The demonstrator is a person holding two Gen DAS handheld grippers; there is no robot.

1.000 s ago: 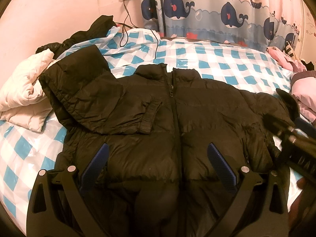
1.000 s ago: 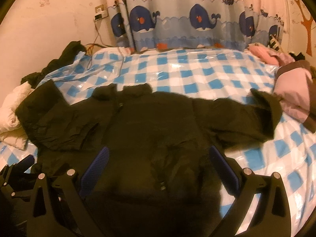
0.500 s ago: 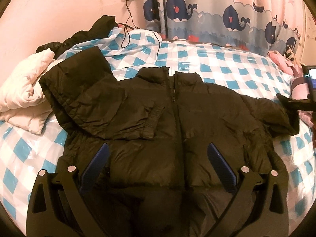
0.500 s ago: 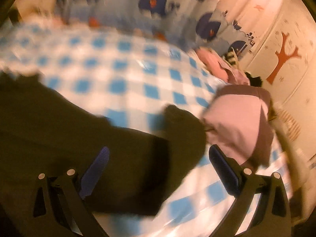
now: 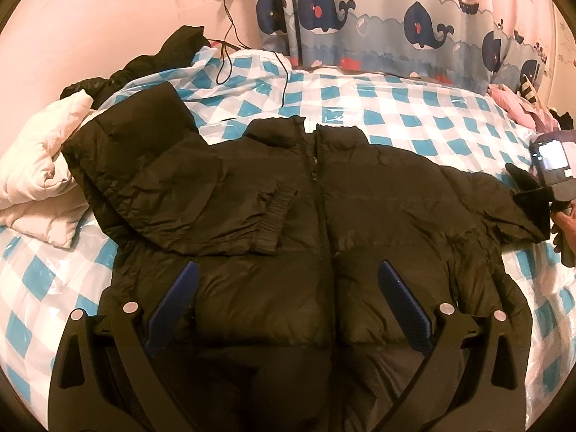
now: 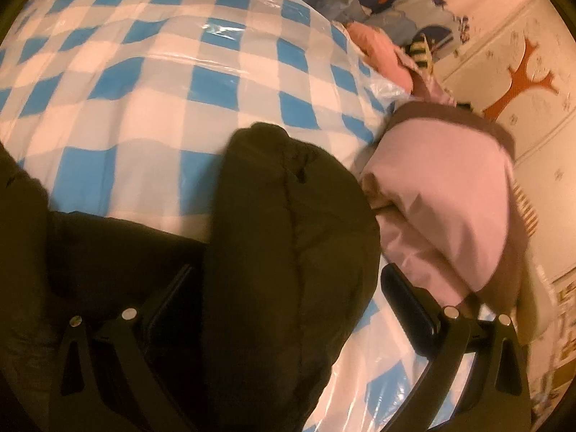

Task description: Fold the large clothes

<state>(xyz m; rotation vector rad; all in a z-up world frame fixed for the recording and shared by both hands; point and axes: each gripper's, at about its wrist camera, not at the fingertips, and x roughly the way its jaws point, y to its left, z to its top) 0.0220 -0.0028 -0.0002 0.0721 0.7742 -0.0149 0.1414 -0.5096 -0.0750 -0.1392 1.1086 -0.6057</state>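
Left gripper (image 5: 286,309) at bottom centre of the left wrist view, tilted down, blue pads spread wide over the hem of the black puffer jacket (image 5: 324,223) — nothing pinched. Jacket lies flat, zipped, on the blue-checked bed cover (image 5: 396,108); its left-frame sleeve (image 5: 201,198) is folded across the chest. Right gripper (image 6: 284,309) angled steeply down over the other sleeve cuff (image 6: 288,216) — jaws closing, cuff between them, pads not pressing yet. Pink garment (image 6: 442,198) just right of the cuff. Whale curtain (image 5: 396,25) farthest, upper frame.
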